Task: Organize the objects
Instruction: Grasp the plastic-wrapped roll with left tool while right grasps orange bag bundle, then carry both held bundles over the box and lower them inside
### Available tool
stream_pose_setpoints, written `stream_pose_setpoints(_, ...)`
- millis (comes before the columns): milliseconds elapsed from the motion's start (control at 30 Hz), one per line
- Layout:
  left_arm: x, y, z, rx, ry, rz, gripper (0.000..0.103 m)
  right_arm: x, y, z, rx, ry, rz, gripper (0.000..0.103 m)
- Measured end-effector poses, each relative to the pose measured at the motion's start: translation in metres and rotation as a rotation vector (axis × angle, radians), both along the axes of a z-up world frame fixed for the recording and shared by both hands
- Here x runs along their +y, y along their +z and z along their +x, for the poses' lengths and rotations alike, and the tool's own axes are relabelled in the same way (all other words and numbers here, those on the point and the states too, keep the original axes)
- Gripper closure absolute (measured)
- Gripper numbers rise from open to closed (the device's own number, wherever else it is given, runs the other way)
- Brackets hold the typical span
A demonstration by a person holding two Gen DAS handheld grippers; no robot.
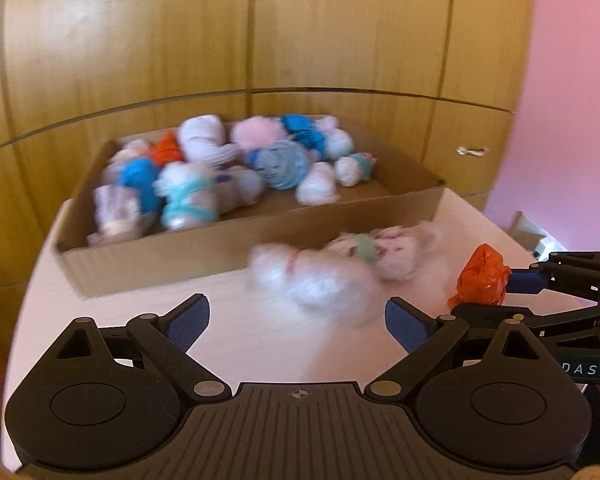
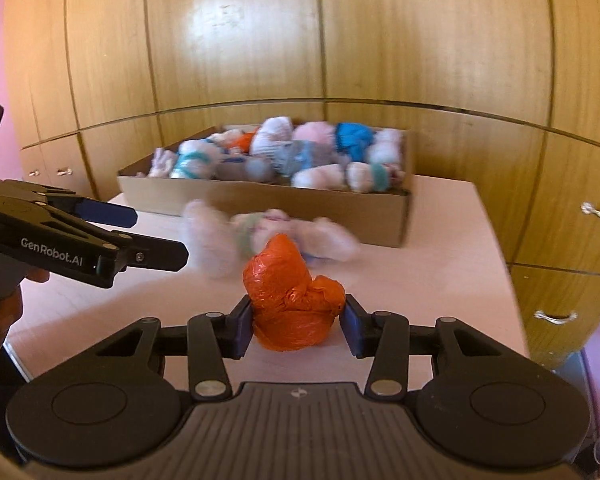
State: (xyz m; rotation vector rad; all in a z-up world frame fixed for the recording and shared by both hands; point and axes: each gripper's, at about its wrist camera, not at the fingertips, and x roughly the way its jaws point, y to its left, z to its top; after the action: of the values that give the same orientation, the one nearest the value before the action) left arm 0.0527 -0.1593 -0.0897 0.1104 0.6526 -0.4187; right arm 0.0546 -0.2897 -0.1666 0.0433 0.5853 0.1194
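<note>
In the left wrist view, the left gripper (image 1: 297,318) had its jaws wide apart and held nothing. It hovered above the pale worktop (image 1: 236,320), and in front of it lay a blurred heap of white and pink bundles (image 1: 340,268). Behind the heap stood the cardboard box (image 1: 172,256), already holding many wrapped bundles in white, blue, pink and orange. At the right edge of this view, the right gripper (image 1: 496,292) was clamped on the orange bundle (image 1: 482,280). On its body only the letters "DAS" could be read; the rest was cut off.

In the right wrist view, the right gripper (image 2: 298,322) had its jaws pressed on both sides of the orange bundle (image 2: 294,300), which appeared lifted just over the worktop (image 2: 440,248), well short of the cardboard box (image 2: 268,208). The heap of white and pink bundles (image 2: 268,236) lay between the two. The left gripper (image 2: 156,236) came in from the left, with "GenRobot.AI" printed in white on its side.

The orange wrapping looked like thin, smooth plastic, and only the lower part was between the pads, so I think it could slip out or tear on the way to the box. The carried bundle could also brush the loose heap and push pieces toward the edge. The two grippers were near each other and might collide.
</note>
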Motion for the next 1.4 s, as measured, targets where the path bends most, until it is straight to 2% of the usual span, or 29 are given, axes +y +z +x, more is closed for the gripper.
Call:
stream_pose_setpoints(67,-0.007,-0.002,0.007,-0.004,-0.011,0.009,0.005,-0.004,-0.001,-0.001,0.004,-0.001,0.009,0.061)
stream_pose_setpoints(300,-0.011,-0.016,0.032,0.063,-0.019,-0.004,0.004,-0.008,-0.004,-0.004,-0.01,-0.004,0.027,0.062)
stream_pose_setpoints(567,-0.012,-0.017,0.042,0.055,-0.009,0.002,0.001,-0.006,-0.006,-0.006,-0.034,-0.005,0.028,0.059)
stream_pose_setpoints(700,-0.013,-0.017,0.042,0.04,-0.019,0.006,0.007,-0.005,-0.007,-0.005,-0.044,-0.013,0.02,0.059)
stream_pose_setpoints(767,-0.012,-0.017,0.041,0.041,-0.02,0.007,0.015,-0.005,-0.007,-0.005,-0.046,-0.022,0.021,0.055)
stream_pose_setpoints(833,-0.011,-0.017,0.039,0.034,-0.015,0.007,0.017,-0.004,-0.007,-0.005,-0.048,-0.027,0.015,0.054)
stream_pose_setpoints(933,-0.01,-0.018,0.038,0.029,-0.009,0.01,0.019,-0.003,-0.007,-0.004,-0.054,-0.035,0.008,0.045)
stream_pose_setpoints(1000,-0.009,-0.018,0.037,0.024,-0.002,0.013,0.019,-0.002,-0.005,-0.004,-0.061,-0.042,0.002,0.045)
stream_pose_setpoints(1033,-0.008,-0.018,0.036,0.024,0.002,0.012,0.019,-0.002,-0.005,-0.004,-0.062,-0.041,0.005,0.046)
stream_pose_setpoints(1133,-0.005,-0.018,0.034,0.025,0.01,0.013,0.02,-0.001,-0.005,-0.001,-0.054,-0.04,-0.004,0.061)
stream_pose_setpoints(1267,0.0,-0.014,0.028,0.029,0.022,0.022,0.021,-0.003,0.002,-0.007,-0.066,-0.036,0.006,0.062)
stream_pose_setpoints(1400,0.005,0.003,0.016,0.01,0.015,0.039,0.022,-0.005,0.021,-0.014,-0.073,-0.02,0.008,0.062)
